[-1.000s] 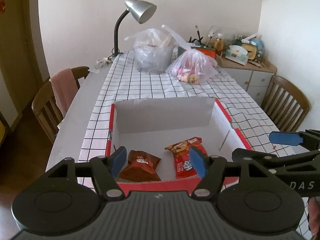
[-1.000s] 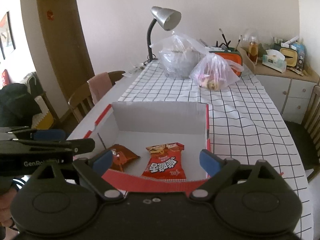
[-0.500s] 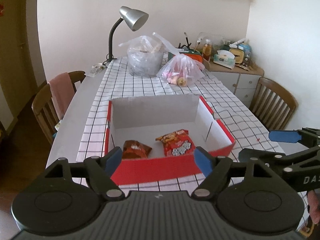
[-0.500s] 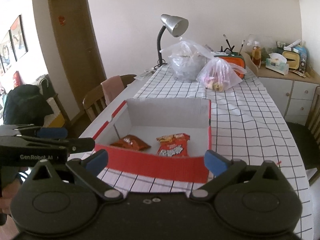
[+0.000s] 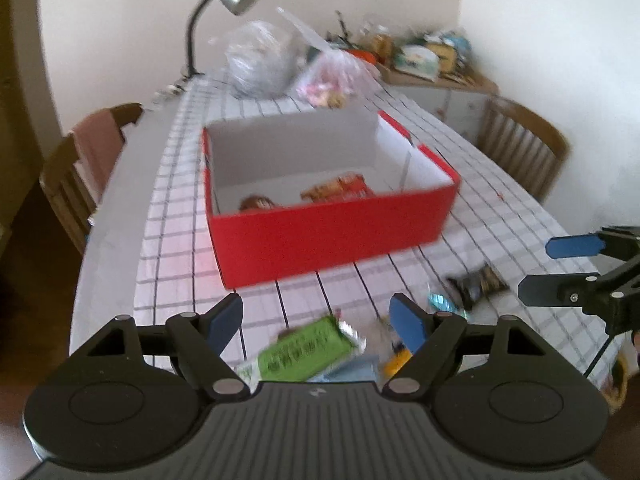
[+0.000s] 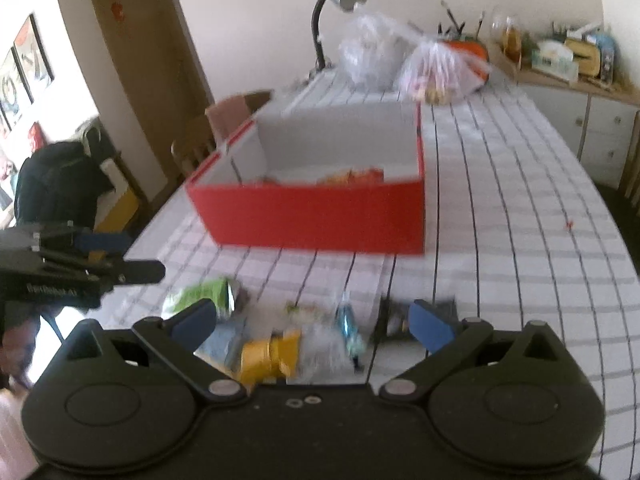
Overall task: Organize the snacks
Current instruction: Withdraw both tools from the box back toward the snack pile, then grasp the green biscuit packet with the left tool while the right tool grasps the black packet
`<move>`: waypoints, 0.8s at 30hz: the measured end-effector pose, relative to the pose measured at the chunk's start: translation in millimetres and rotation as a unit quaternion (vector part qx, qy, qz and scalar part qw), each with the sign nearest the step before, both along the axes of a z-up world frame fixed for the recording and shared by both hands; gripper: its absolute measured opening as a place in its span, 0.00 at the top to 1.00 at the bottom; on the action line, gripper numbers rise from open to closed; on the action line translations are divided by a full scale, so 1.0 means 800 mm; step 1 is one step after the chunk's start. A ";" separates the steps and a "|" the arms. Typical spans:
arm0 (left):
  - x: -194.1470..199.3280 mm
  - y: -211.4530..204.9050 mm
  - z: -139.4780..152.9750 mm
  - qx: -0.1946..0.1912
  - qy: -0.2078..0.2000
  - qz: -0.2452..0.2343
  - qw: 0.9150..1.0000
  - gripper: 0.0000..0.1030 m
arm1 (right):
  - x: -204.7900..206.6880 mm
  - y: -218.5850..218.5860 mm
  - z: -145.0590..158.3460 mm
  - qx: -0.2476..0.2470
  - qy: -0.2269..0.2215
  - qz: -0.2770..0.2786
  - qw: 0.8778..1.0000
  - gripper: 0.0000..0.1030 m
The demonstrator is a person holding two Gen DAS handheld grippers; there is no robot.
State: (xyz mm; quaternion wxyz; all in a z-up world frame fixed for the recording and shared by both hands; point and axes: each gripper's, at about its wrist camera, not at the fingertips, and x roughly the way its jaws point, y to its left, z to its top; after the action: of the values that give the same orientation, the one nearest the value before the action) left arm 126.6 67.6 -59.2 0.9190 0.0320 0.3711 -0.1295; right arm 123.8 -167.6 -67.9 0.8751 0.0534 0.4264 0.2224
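Now both my pairs of fingers are spread with nothing between the pads: the left gripper (image 5: pixel 318 322) moderately apart, the right gripper (image 6: pixel 314 324) as wide as it goes. Just under my left fingers lies a green foil snack packet (image 5: pixel 306 354), with a pale blue wrapper (image 5: pixel 352 368) beside it. Under and between my right fingers sit a yellow wrapped snack (image 6: pixel 270 354), a small teal candy (image 6: pixel 350 326) and, by the right-hand pad, a dark packet (image 6: pixel 394 320). Farther out on the checked-cloth surface (image 6: pixel 500 216) stands the red cardboard box with white inside (image 5: pixel 332 224), with two reddish packets in it, blurred.

I judge this the reach for the next loose snacks. Each hand must settle over one packet, straddle it cleanly, then close without catching a neighbour.
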 end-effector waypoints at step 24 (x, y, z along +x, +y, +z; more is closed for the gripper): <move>0.034 0.027 -0.085 0.053 0.048 -0.172 0.982 0.22 | -0.055 0.040 -0.069 -0.028 0.042 0.050 0.997 0.14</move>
State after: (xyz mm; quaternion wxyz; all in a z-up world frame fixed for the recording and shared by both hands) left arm 154.2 89.2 -127.1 0.8609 0.1380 0.4102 -0.2674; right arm 79.5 -135.7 -123.1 0.8453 0.0167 0.4714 0.2511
